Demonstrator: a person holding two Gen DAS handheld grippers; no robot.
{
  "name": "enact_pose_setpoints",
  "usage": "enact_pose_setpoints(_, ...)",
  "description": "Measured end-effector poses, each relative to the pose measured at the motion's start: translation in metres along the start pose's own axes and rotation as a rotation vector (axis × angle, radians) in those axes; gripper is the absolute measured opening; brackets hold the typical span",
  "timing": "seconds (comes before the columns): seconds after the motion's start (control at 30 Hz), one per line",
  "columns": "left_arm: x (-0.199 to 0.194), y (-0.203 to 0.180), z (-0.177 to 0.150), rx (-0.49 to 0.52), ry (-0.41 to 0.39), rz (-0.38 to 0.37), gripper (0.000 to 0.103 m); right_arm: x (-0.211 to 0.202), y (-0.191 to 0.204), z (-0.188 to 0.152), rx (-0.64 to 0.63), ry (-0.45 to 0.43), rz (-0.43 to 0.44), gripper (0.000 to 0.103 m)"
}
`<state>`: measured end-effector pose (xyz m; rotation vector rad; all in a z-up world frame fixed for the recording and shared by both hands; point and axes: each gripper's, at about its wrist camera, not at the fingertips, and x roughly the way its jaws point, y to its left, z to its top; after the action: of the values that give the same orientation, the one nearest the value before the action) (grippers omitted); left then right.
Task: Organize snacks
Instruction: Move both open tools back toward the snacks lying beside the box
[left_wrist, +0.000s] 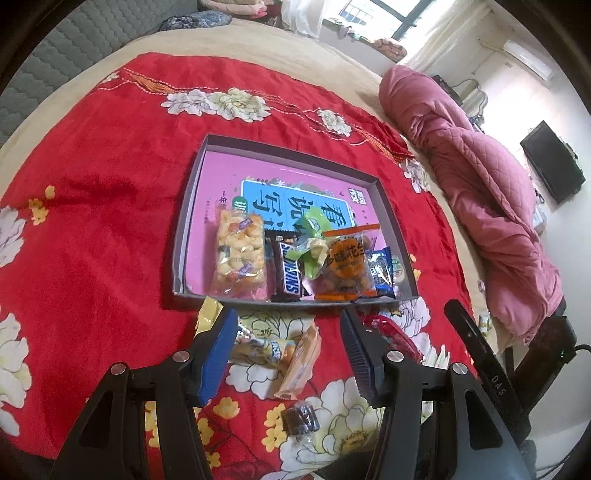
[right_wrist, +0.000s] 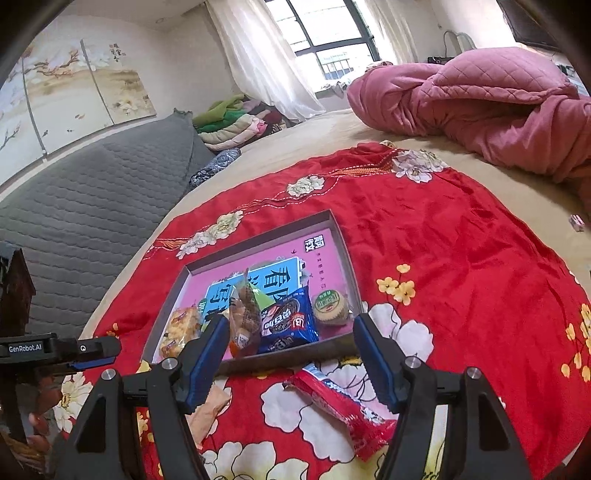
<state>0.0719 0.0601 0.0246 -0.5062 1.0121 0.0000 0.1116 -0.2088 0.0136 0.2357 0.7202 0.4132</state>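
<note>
Snacks lie in the tray (left_wrist: 391, 218) on the bed, some overlapped; only the right view shows the round cake (right_wrist: 330, 303); both hand-held grippers (left_wrist: 288, 354) (right_wrist: 290, 363) released, empty.

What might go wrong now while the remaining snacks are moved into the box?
1. The box is crowded along its near wall, so another packet may slide out.
2. The red packet lies flat on soft cloth; the right claw, open above it, may pinch the red cloth too.
</note>
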Motion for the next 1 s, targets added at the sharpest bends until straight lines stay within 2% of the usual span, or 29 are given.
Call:
enact_pose_setpoints(0.4, -0.006, 0.012, -0.01, -0.024, 0.011, 0.002, 0.059, -0.007, -0.003, -0.004, 0.01, 0.008, -0.018, 0.069)
enact_pose_setpoints(1.0, 0.001, 0.024, -0.029, -0.045, 0.082, -0.012, 0.059, -0.004, -0.012, -0.014, 0.026, 0.072, -0.06, 0.069)
